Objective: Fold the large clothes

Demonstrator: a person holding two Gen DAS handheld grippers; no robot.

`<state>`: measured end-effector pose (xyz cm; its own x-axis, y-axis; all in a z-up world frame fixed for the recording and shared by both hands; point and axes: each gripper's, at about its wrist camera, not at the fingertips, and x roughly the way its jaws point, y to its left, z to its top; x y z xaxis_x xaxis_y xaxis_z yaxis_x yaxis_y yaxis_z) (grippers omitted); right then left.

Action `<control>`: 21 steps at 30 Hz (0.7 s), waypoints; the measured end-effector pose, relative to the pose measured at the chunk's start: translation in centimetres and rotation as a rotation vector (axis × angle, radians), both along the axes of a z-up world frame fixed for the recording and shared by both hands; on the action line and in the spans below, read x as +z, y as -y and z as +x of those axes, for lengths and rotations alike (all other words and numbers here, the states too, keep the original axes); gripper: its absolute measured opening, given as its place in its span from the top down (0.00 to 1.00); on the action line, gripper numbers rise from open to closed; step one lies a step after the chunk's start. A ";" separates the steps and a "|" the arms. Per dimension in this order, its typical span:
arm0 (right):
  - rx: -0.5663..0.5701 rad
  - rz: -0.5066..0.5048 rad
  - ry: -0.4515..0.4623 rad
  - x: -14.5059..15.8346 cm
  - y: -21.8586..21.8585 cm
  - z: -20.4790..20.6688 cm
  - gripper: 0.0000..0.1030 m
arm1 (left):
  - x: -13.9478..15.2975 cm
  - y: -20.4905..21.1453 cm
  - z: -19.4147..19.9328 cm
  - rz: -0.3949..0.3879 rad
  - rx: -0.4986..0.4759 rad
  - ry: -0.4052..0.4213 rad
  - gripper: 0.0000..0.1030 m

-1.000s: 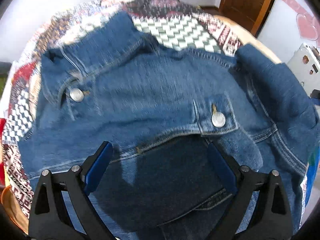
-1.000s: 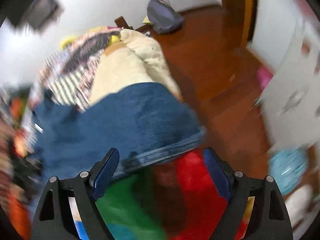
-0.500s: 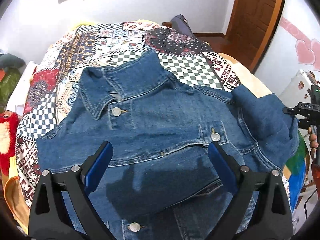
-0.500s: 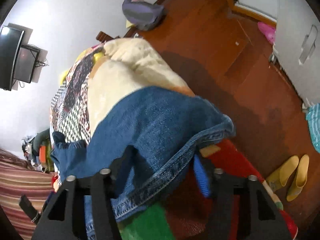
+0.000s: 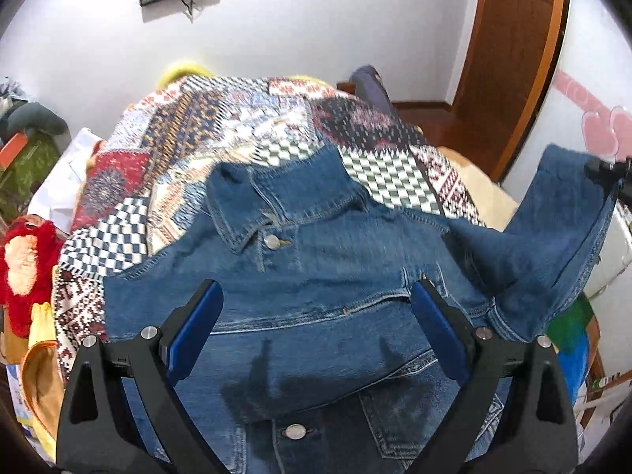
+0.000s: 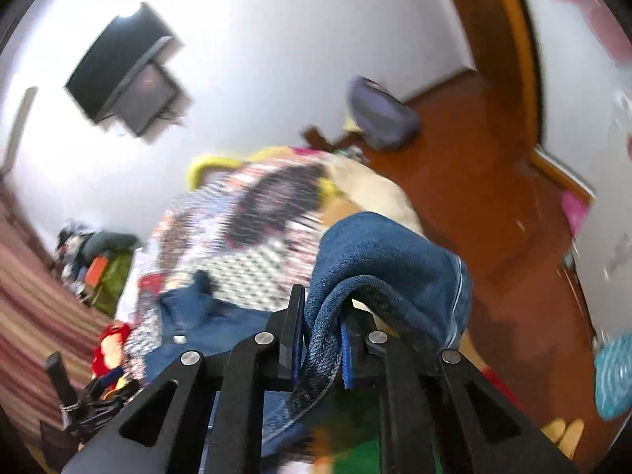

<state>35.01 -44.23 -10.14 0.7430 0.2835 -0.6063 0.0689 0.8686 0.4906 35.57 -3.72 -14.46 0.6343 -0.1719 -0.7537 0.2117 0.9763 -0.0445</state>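
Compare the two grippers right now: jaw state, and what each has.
The left gripper has its jaws wide open with nothing between them, above the blue denim jacket. The right gripper has just closed its jaws on the jacket's sleeve cuff, lifted off the bed. Both have black frames and blue pads.

Blue denim jacket (image 5: 316, 276) with silver buttons on a multicoloured patchwork quilt (image 5: 245, 126)

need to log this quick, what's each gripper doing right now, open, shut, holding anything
Left gripper: open, holding nothing, above the denim jacket.
Right gripper: jaws have just been closing and are now shut on the jacket sleeve cuff, sleeve lifted.
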 end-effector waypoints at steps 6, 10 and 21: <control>0.162 0.026 0.077 3.8 -9.0 1.9 0.89 | 2.0 -3.6 -1.9 -0.034 0.046 0.054 0.06; 0.262 0.029 0.054 3.3 -15.7 3.6 0.89 | 2.5 -6.0 -3.1 -0.049 0.073 0.065 0.06; 0.533 0.036 -0.226 -6.8 -32.4 5.8 0.89 | 1.5 -12.9 -7.0 -0.065 0.169 0.054 0.06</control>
